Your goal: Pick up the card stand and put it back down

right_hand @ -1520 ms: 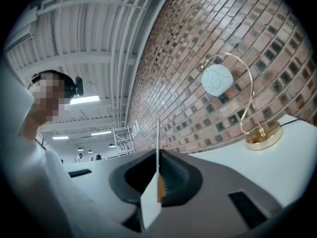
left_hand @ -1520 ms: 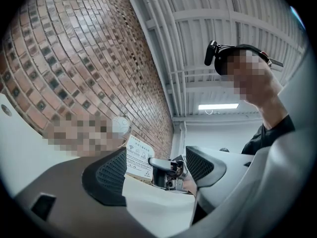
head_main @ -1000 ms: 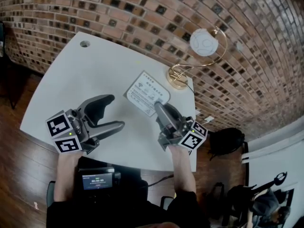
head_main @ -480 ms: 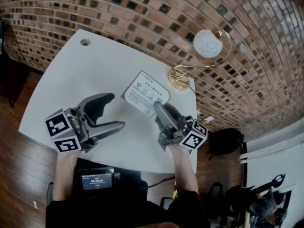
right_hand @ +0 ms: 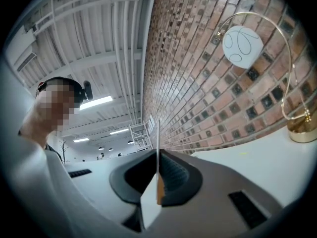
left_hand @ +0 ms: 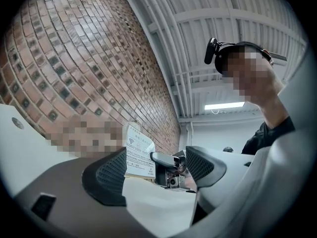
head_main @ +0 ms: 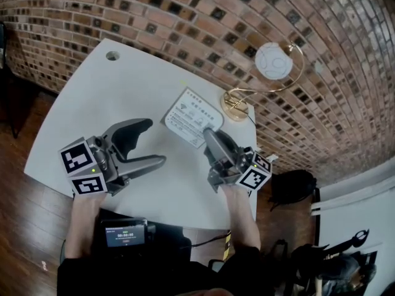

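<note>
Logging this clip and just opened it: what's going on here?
A person works at a white table with tongs in each hand. The right tongs are shut on the edge of the card stand, which stands upright near a gold lamp. Whether it is lifted is unclear. The left tongs hang open and empty beside it.

A wifi sign tops the card stand (left_hand: 137, 155); its print is too small to read.

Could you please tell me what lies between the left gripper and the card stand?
Nothing but a bare strip of table separates the left gripper from the card stand, as the head view shows.
</note>
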`<action>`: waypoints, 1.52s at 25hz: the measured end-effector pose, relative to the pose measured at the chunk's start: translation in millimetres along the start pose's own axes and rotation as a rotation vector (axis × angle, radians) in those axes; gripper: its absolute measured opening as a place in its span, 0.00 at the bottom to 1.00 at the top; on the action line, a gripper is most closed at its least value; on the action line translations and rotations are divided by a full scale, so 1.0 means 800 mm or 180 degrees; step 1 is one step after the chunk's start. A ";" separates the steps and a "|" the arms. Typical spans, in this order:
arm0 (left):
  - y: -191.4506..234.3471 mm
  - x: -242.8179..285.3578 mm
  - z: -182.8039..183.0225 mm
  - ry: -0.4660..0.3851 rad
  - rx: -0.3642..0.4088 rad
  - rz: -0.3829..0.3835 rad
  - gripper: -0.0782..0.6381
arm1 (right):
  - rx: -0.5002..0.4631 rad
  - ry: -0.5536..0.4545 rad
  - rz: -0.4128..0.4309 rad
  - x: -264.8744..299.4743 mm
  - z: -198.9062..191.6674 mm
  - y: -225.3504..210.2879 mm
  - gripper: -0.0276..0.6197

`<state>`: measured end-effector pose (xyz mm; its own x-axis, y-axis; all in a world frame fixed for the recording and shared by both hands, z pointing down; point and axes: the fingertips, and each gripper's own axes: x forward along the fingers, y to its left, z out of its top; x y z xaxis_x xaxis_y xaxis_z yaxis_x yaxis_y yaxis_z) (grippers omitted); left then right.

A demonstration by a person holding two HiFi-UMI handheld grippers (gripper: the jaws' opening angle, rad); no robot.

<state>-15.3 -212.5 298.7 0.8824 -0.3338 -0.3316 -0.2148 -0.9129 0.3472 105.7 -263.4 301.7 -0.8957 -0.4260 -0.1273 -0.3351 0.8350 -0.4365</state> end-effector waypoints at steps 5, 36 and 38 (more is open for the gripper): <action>0.004 0.003 -0.018 0.0023 -0.0012 -0.0150 0.63 | -0.0100 -0.0063 0.0019 -0.006 -0.006 -0.015 0.08; 0.122 0.086 -0.033 0.0476 -0.0393 -0.0393 0.63 | -0.0693 -0.0041 0.0247 0.042 0.056 -0.157 0.08; 0.125 0.086 -0.042 0.0472 -0.0445 -0.0395 0.63 | -0.0733 0.0021 0.0250 0.050 0.053 -0.169 0.08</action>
<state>37.8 -319.0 340.1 0.9524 -0.1736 -0.2505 -0.0500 -0.8998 0.4334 127.6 -408.0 317.7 -0.9233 -0.3550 -0.1467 -0.3214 0.9232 -0.2109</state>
